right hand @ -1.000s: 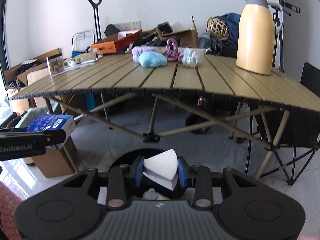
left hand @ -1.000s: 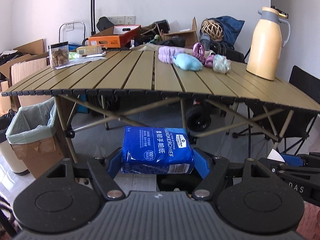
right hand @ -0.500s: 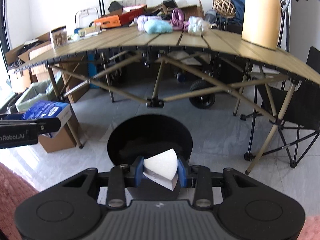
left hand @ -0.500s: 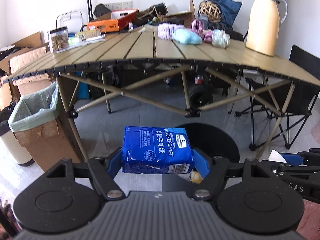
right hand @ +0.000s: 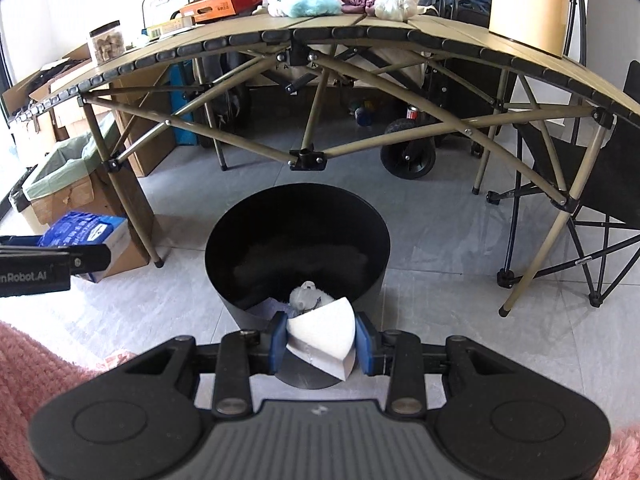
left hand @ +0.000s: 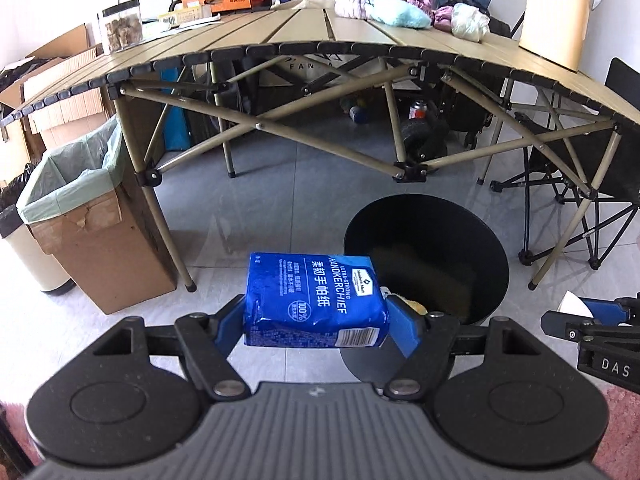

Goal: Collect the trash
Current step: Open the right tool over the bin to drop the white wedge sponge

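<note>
Above black bin [right hand: 297, 248], both tongs [right hand: 322, 338] down-tilted, loaded.

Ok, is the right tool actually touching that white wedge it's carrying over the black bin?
Touching. The right wrist view shows both blue pads of the right tool pressed against the sides of the white wedge, no gap.

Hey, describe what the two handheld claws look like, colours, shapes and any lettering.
Both are matte black with blue fingers on jointed link arms, over a ribbed grey base flanked by two round discs. The left claw shows white "nRobot.AI" lettering; the right claw shows "DAS". A pink knitted sleeve edges the right view.
</note>
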Demonstrator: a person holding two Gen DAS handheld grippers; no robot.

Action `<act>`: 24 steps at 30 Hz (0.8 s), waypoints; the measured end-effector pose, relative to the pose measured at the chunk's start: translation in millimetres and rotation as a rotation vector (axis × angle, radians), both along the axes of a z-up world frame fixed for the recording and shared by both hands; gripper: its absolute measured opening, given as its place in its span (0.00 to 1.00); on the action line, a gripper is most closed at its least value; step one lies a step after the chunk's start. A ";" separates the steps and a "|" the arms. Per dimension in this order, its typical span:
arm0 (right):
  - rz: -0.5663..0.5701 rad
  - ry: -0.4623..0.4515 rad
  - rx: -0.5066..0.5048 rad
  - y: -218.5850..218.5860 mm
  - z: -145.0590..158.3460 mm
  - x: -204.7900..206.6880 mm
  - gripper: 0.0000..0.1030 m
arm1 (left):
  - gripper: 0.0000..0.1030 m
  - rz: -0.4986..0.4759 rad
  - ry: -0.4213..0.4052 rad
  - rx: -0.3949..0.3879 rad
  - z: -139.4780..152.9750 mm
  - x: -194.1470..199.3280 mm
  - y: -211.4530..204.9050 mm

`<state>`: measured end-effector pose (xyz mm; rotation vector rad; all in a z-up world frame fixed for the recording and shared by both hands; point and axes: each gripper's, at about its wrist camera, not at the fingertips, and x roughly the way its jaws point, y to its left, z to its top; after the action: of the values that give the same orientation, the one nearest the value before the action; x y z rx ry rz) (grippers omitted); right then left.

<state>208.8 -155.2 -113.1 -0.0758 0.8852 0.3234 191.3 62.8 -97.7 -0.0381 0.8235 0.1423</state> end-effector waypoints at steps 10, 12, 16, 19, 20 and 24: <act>0.001 0.041 -0.019 7.0 -8.8 19.5 0.33 | 0.72 0.039 0.050 -0.002 -10.7 17.3 6.2; 0.006 0.046 -0.025 11.5 -10.9 24.4 0.33 | 0.72 0.051 0.060 0.006 -13.7 20.2 7.4; 0.017 0.050 -0.032 22.5 -13.6 36.3 0.33 | 0.72 0.070 0.072 0.006 -17.3 24.8 14.1; 0.020 0.053 -0.035 30.8 -15.6 48.2 0.33 | 0.72 0.087 0.088 0.001 -20.8 29.7 19.8; 0.019 0.054 -0.036 33.3 -16.0 52.1 0.33 | 0.72 0.093 0.094 -0.001 -21.9 31.4 21.5; 0.018 0.063 -0.039 42.8 -18.2 67.2 0.33 | 0.72 0.111 0.114 -0.009 -26.0 38.2 27.0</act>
<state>276.1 -112.3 -131.3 -0.1102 0.9543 0.3262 229.4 89.8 -123.7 -0.0851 0.9364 0.2469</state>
